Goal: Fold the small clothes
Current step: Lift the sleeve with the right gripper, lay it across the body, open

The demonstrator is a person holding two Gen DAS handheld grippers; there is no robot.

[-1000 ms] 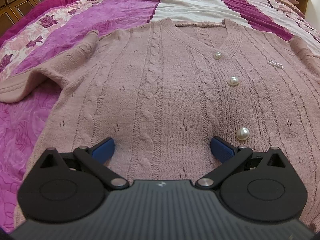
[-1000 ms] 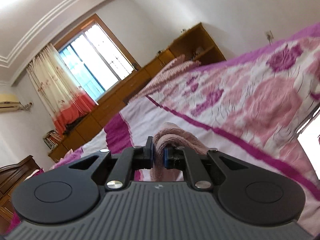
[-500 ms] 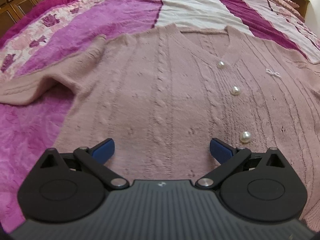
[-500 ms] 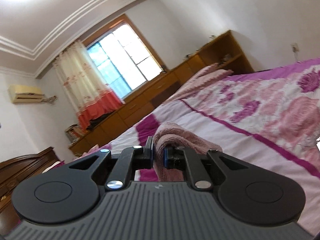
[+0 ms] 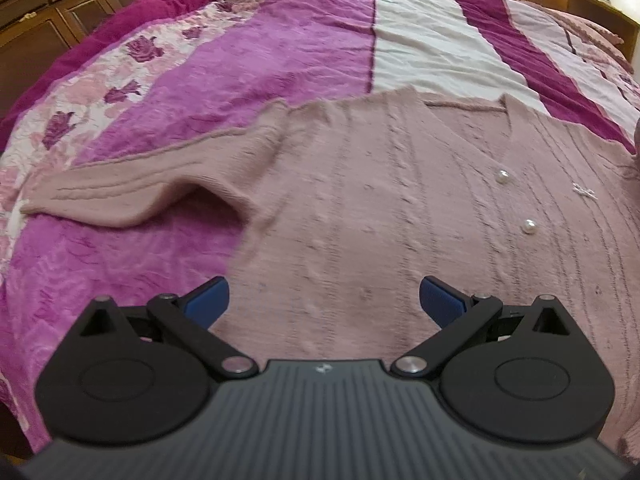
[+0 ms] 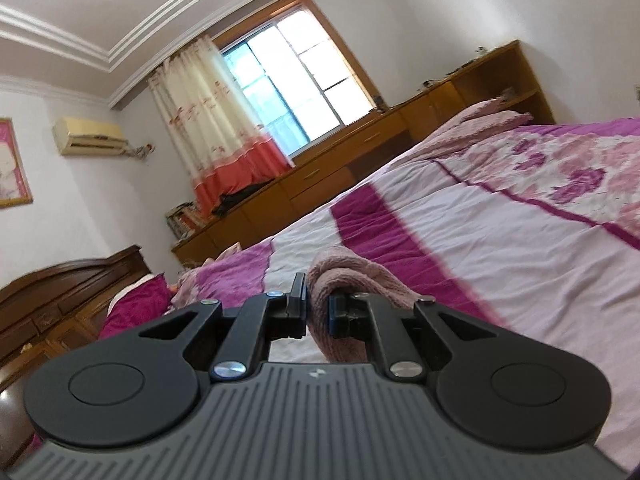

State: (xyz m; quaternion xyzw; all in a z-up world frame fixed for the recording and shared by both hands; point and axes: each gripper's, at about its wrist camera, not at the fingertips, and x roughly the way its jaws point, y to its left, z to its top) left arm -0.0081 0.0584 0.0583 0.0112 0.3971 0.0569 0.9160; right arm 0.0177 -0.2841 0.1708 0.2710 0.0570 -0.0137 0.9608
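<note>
A bedroom, with a pink knit cardigan spread on a magenta striped bedspread (image 5: 312, 92).

The left gripper (image 5: 323, 300) hangs with its blue pads spread wide and empty over the lower front of the cardigan (image 5: 380, 216), which lies buttoned and face up; the garment's outstretched sleeve (image 5: 132, 196) reaches toward 10 o'clock in the left wrist view. The right gripper (image 6: 318, 314) is pinched on a bunched fold of the same pink knit (image 6: 352, 276), lifted clear of the bedspread, with the window (image 6: 296, 80) at 12 o'clock beyond. Judged from this, a sleeve fold is under way: the held fabric should be carried inward across the chest and laid flat before release, while the left pads pin or smooth the body so the loose knit does not drag or ruck.
</note>
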